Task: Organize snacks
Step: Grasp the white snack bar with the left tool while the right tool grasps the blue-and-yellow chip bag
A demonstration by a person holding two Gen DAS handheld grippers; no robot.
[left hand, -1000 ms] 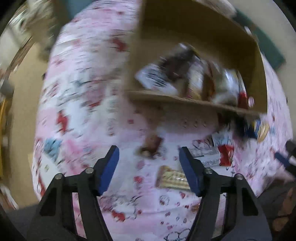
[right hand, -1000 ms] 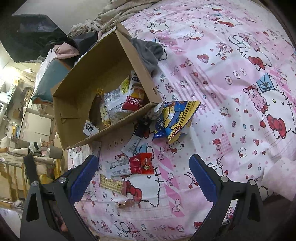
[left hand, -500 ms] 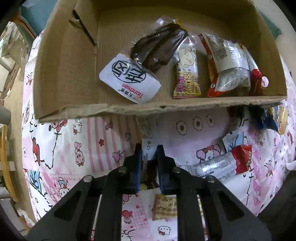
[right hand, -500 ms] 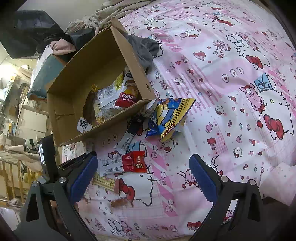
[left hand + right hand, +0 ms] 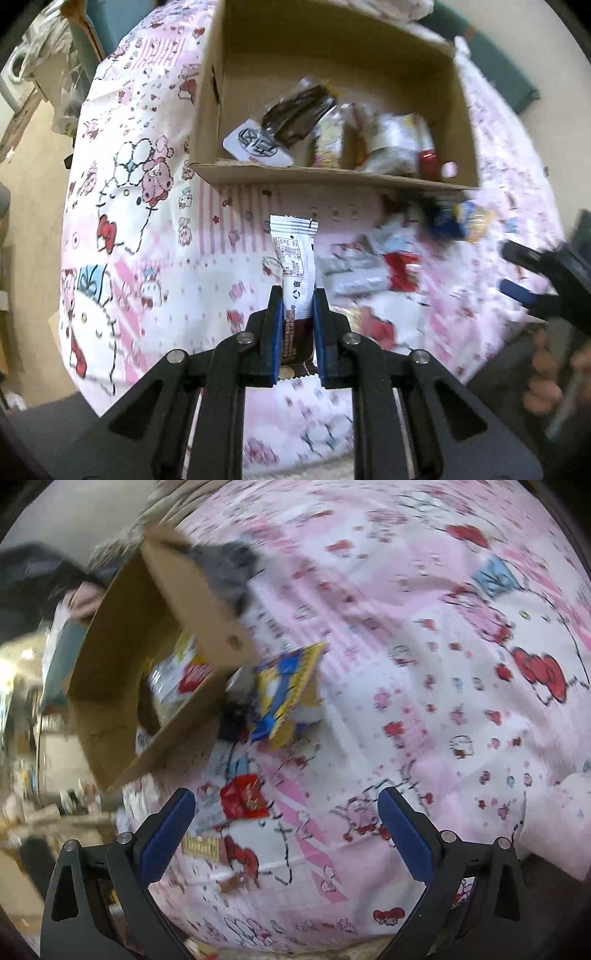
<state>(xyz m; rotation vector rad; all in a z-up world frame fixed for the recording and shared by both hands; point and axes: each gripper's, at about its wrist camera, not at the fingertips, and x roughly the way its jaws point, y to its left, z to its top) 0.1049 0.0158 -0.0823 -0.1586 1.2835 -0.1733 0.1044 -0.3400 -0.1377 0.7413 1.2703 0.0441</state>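
My left gripper [image 5: 298,299] is shut on a white and brown snack bar wrapper [image 5: 294,258], held up above the pink cartoon bedsheet [image 5: 147,221]. Beyond it stands an open cardboard box [image 5: 332,177] holding several snack packets. More snacks lie loose on the sheet in front of the box: a red packet [image 5: 400,269], a blue and yellow bag [image 5: 284,690], and a red packet [image 5: 243,797]. My right gripper [image 5: 284,812] is open above the sheet, just this side of the red packet, with nothing between its fingers. It also shows at the right edge of the left wrist view.
A grey cloth [image 5: 232,568] lies behind the box. A yellow wafer packet [image 5: 201,845] and a small brown bar [image 5: 236,880] lie near the bed's front edge. Floor and cluttered shelves show to the left. A hand [image 5: 546,376] holds the right gripper.
My left gripper closed on the snack bar and lifted it off the sheet, away from the box. My right gripper moved closer to the red packet and rolled slightly.
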